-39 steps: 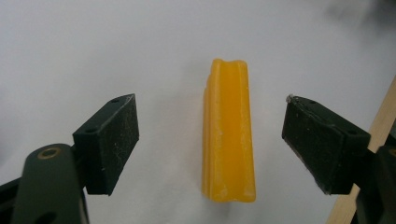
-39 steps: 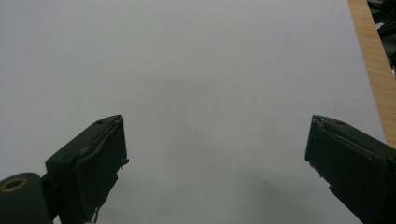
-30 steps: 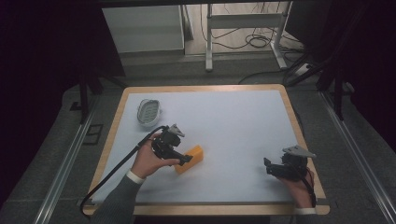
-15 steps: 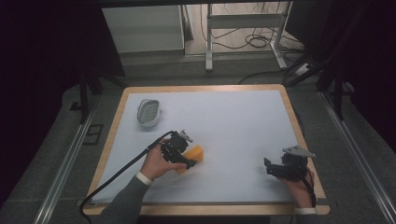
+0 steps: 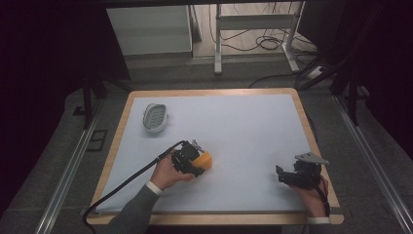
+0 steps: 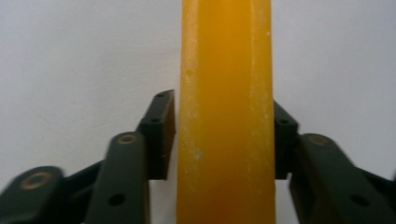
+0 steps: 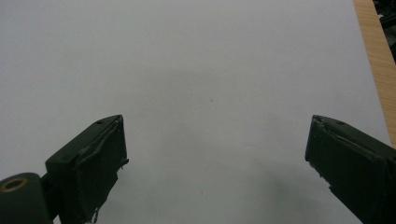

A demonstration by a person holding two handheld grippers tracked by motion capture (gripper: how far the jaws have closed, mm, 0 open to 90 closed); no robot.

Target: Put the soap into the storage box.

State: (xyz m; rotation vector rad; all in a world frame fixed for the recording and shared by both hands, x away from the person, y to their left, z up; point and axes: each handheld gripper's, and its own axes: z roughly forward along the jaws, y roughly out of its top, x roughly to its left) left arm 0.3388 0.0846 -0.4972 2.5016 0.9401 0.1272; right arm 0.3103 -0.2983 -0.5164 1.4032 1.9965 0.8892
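Now, starting at the upper left of the high view, a small grey oval dish (image 5: 156,117) sits on the white table top (image 5: 253,126), well apart from everything else and playing no part for the moment. Left of centre and lower, the left gripper (image 5: 195,163) is down on an orange block (image 5: 204,159), and its jaws have just been closing with the block between them. In the left gripper view the block (image 6: 226,116) runs straight up the middle of the frame; the right pad looks pressed to its side, while on the left the pad (image 6: 159,133) stands so close that any gap is hard to make out, so I read the grip as just made or nearly so. To do this step well, I would finish the squeeze evenly before any lift, keeping the block centred between the pads so that it is not nudged sideways across the smooth surface. The pads sit near the block's lower end in that view, so a slightly deeper hold may guard against it pivoting once it leaves the table. Then lift straight up, slowly, and watch for tilt. At the lower right of the high view the right gripper (image 5: 292,176) rests near the wooden edge (image 5: 311,146), jaws wide apart over bare white surface with nothing between them; it could steady the block if needed.
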